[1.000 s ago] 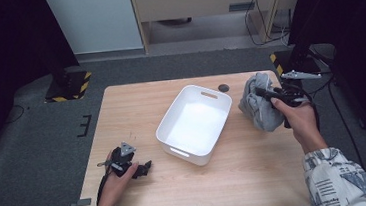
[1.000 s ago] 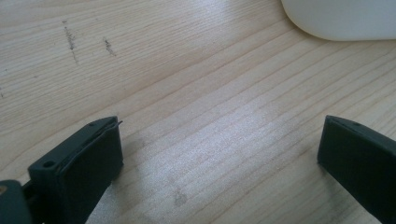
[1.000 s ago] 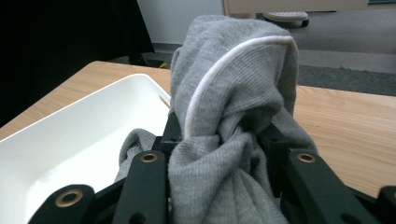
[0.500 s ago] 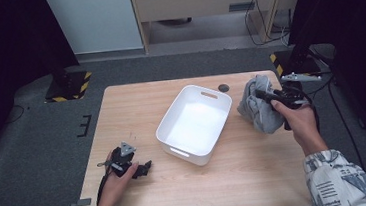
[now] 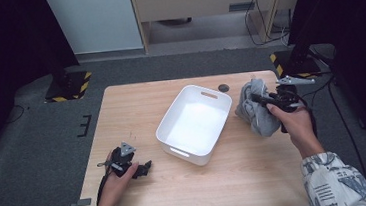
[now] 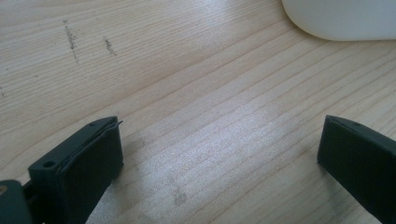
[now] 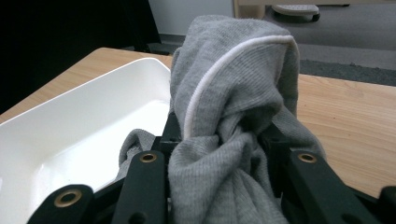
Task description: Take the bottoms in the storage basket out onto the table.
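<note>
My right gripper [image 5: 260, 98] is shut on a bunched grey cloth [image 5: 257, 111], which hangs from its jaws just right of the white tub [image 5: 195, 123]. In the right gripper view the grey cloth [image 7: 233, 112] with a white seam bulges up between the two black jaws, and the tub [image 7: 70, 135] lies to the left behind it. My left gripper [image 5: 145, 165] rests on the table near the front left corner, held by a hand. Its jaws stand wide apart over bare wood, with its fingertips [image 6: 88, 158] holding nothing.
The tub is empty and sits mid-table at a slant. A small dark round disc [image 5: 224, 87] lies at the table's far edge behind the tub. Dark floor and black stands surround the wooden table [image 5: 136, 107].
The right gripper and the cloth have shifted slightly away from the tub's rim. The left hand has stayed put.
</note>
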`<act>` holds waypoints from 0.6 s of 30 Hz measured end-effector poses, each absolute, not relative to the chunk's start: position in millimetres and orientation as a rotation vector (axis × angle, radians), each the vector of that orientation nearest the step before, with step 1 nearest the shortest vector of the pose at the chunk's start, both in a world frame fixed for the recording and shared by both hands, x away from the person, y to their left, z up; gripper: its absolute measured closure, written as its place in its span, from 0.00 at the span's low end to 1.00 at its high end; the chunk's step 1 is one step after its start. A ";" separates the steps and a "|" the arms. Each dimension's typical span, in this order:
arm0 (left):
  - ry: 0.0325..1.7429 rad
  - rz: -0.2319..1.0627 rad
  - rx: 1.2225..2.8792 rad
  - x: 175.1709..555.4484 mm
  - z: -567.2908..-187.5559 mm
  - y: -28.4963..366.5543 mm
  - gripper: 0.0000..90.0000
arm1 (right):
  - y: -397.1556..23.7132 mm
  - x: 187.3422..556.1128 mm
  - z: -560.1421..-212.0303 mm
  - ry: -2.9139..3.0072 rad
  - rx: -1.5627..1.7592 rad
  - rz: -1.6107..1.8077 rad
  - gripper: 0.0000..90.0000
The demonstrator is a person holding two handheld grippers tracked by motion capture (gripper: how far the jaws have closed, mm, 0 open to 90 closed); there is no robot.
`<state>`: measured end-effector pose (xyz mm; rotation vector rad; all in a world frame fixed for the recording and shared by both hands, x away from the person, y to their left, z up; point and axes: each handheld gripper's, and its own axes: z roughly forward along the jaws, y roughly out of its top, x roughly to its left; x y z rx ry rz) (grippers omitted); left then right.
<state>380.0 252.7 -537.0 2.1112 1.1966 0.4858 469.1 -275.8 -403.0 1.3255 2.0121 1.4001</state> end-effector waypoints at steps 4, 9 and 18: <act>1.197 0.486 2.111 380.0 -537.0 252.7 0.00 | -278.4 466.6 -413.6 2.024 1.348 1.388 0.70; 1.197 0.486 2.111 379.9 -537.0 252.7 0.00 | -278.1 462.3 -424.2 2.040 1.344 1.389 0.70; 1.196 0.486 2.112 379.6 -536.9 252.8 0.00 | -273.0 455.4 -431.7 2.066 1.351 1.360 0.69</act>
